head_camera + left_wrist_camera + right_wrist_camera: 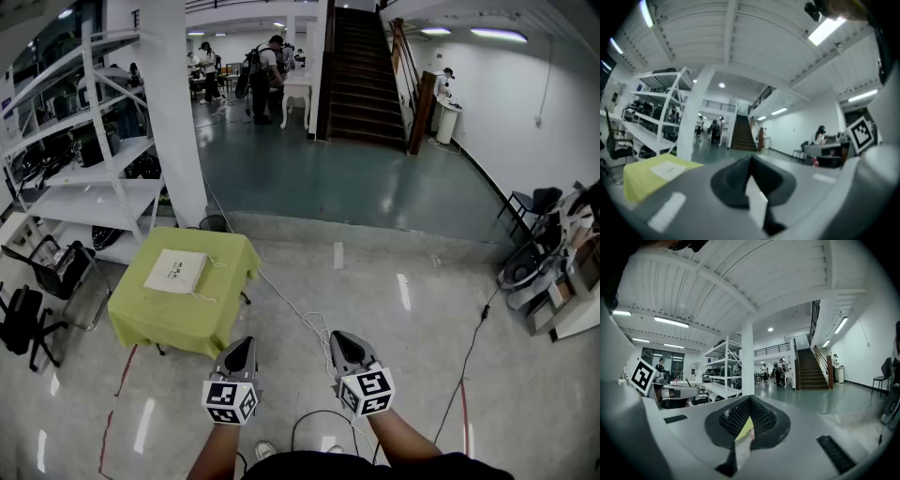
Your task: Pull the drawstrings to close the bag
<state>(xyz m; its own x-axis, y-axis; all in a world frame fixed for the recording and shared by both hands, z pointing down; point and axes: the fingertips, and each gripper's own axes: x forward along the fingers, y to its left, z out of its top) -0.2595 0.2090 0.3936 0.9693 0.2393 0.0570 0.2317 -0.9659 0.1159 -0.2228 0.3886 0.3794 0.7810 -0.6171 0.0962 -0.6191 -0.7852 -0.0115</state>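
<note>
- yellow-green table [150,323] carried the cream bag [176,272], flat, well apart from me.
- my left gripper [246,345] and right gripper [339,339] were clenched, empty.
- a white cable [298,314] crossed the floor between us.

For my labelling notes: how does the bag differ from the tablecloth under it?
The bag is cream-white; the tablecloth is yellow-green. The bag is small and lies flat; the tablecloth is far larger and hangs down at its edges. The bag bears dark print; the tablecloth is plain. Both look like fabric.
</note>
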